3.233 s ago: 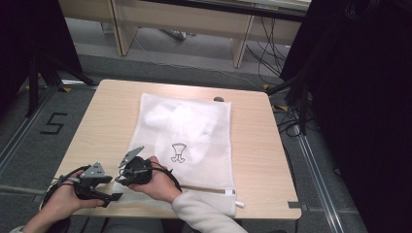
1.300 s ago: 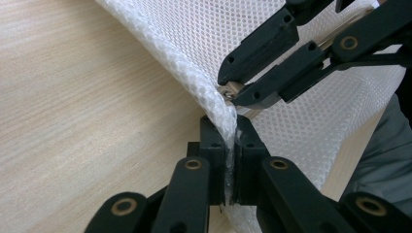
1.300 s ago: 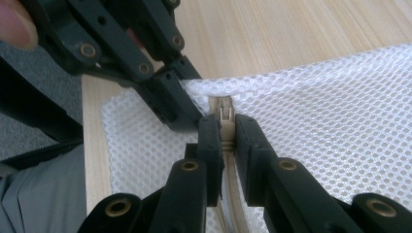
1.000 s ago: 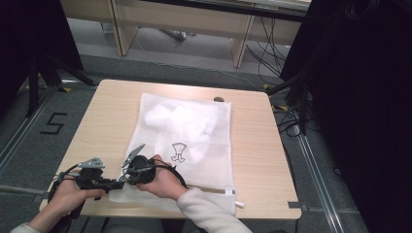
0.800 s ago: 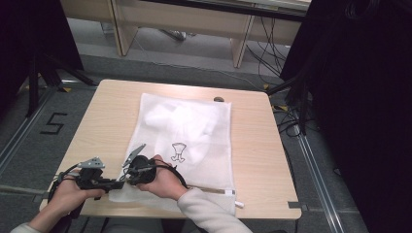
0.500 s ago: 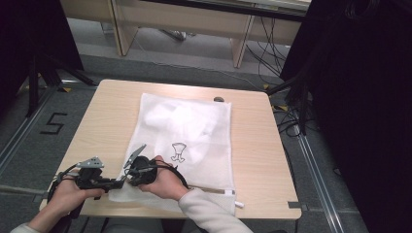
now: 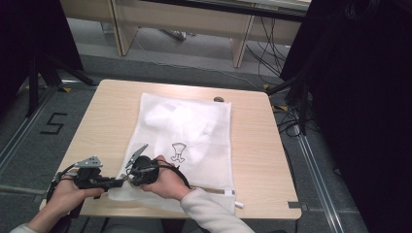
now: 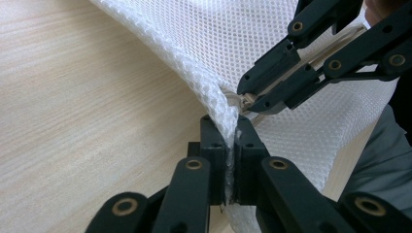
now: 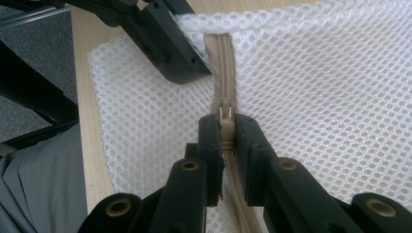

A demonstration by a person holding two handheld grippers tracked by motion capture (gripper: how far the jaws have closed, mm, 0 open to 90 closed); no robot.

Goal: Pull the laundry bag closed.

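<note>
Since ~3 s ago your left tongs (image 7: 118, 182) slid in toward the bag corner; last sec nothing moved. Left tongs now clenched on the mesh bag (image 7: 187, 131) edge, near-left corner, bag flat on counter (image 7: 252, 160). Right tongs (image 9: 227, 127) clenched on zipper pull (image 9: 225, 130). Judge: anchor set, ready to draw zip. Both hands low, tips nearly meeting at corner.

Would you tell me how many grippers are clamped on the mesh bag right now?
2. The left gripper pinches the mesh bag at its near left corner; the right gripper is shut on the zipper pull beside it.
</note>
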